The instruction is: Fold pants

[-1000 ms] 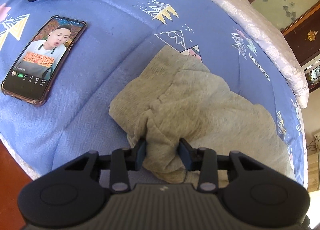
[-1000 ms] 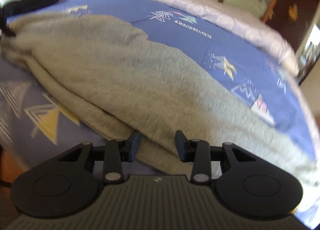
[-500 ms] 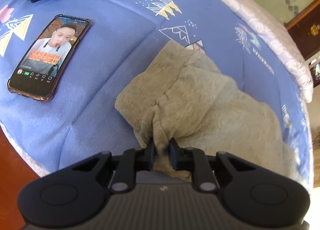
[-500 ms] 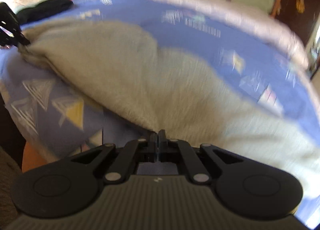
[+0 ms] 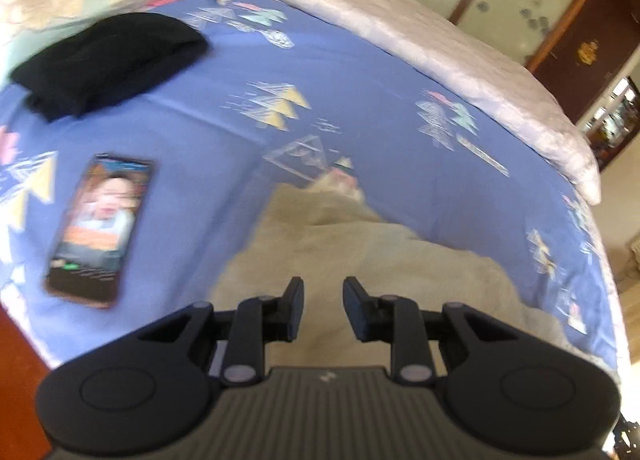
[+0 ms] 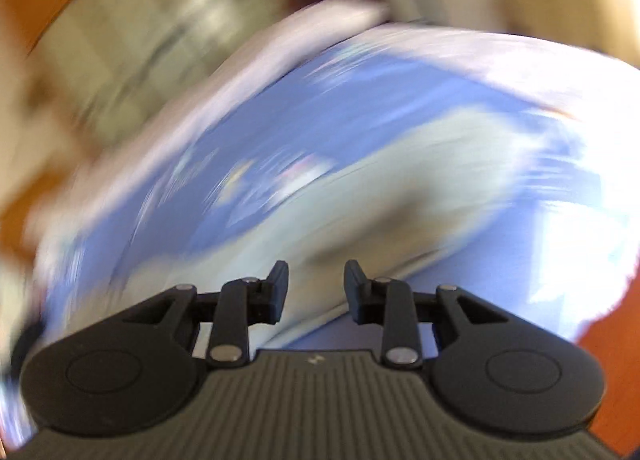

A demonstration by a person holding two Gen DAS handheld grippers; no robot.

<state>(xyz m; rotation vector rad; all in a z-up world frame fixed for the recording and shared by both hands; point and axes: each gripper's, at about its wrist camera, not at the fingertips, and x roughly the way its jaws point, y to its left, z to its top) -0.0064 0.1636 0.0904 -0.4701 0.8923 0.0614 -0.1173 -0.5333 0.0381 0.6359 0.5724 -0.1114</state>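
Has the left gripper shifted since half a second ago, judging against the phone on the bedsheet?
Yes. The left gripper has released the pants, opened, and drawn back and tilted up: the phone now sits lower in view.

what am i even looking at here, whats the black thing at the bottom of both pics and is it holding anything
The black thing is a hand-held gripper; a person carries one in each hand, with a camera on each looking along its two fingers. One picture is from the left hand-held gripper, the other from the right hand-held gripper. Both stand open and hold nothing. Below them lie grey pants on a blue bedsheet. A phone with a lit screen and a black garment also lie on the sheet. The right picture is heavily blurred, so little else shows.
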